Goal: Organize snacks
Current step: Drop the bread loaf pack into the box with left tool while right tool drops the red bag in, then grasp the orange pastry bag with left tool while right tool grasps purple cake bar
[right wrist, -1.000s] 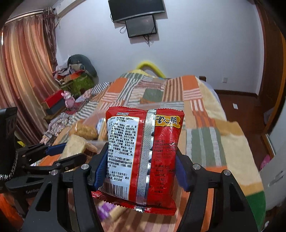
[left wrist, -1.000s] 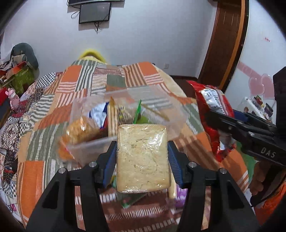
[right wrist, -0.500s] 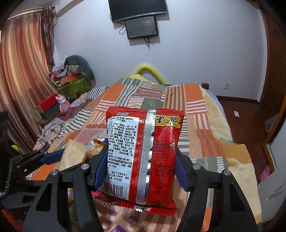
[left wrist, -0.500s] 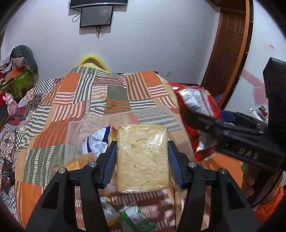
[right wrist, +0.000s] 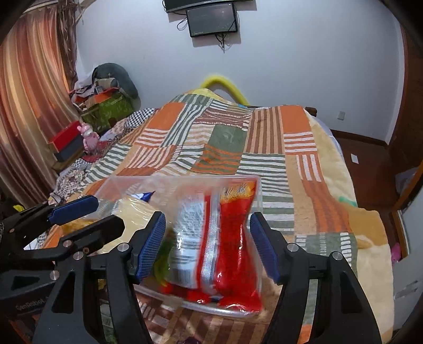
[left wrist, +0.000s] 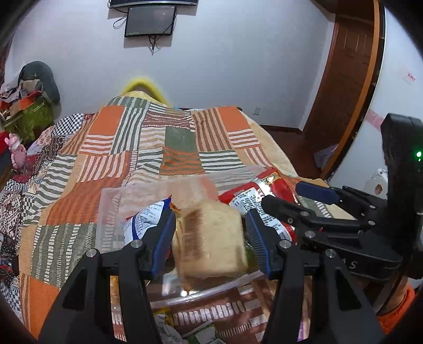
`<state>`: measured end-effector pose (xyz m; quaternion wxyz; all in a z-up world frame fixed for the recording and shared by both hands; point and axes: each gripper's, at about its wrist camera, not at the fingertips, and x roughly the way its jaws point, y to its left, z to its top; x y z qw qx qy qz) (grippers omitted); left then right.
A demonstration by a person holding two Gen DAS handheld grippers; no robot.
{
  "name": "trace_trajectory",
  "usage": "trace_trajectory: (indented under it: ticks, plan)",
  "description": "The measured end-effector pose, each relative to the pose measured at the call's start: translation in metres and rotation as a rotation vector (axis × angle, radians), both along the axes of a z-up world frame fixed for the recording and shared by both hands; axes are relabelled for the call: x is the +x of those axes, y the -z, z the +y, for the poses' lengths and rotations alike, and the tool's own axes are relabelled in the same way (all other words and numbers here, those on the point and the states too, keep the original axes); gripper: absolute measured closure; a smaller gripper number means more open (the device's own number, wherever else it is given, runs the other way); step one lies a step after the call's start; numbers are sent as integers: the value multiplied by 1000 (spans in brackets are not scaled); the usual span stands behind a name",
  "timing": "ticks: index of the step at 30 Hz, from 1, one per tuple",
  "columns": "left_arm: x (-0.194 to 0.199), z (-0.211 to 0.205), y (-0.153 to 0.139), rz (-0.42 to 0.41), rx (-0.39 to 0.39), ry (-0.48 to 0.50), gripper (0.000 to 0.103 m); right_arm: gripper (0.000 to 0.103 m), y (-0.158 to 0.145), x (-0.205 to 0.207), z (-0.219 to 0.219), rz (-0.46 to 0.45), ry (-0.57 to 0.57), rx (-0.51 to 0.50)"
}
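Two snacks, bread pack (left wrist: 208, 238) and red packet (right wrist: 219, 238), seemingly just dropped into the clear tub (right wrist: 256, 182) from wide-open jaws; loose packets at six o'clock remain.

A home bedroom: an orange-and-green striped patchwork bedspread (right wrist: 224, 143) covers the bed, orange-brown striped curtains (right wrist: 29, 111) hang nearby, and a dark wall-mounted screen (right wrist: 212, 17) faces it.

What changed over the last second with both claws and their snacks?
Both claws opened. The left claw let go of the wrapped bread and the right claw let go of the red packet; both snacks, blurred, are dropping into the clear container. Both claws came in over it. The container stayed on the patchwork bedspread.
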<state>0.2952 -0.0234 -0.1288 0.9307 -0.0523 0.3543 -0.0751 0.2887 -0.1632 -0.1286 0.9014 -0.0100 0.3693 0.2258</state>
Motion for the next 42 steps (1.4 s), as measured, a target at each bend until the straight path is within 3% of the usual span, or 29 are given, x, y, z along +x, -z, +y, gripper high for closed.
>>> trace_trajectory:
  ticks: [7,14,19,25,30,37,42]
  plan:
    - [-27,9,-21,-33,14,8,48,34,-14,-21,-9,-37,-3,1]
    - [-69,47,-34,-32,25,-23,44,32,-18,-51,-18,-37,2,27]
    - [-93,84,-20,4,88,-90,43,29,-6,-68,-18,-15,7,11]
    - [-108,127,19,112,109,-147,43,29,26,-84,-6,58,3,-46]
    - [-99,145,47,161,81,-174,43,29,48,-90,0,139,3,-46]
    - [-57,157,63,154,21,-191,43,29,64,-90,9,166,8,-111]
    - [-25,156,79,178,25,-169,43,30,69,-89,6,172,-4,-126]
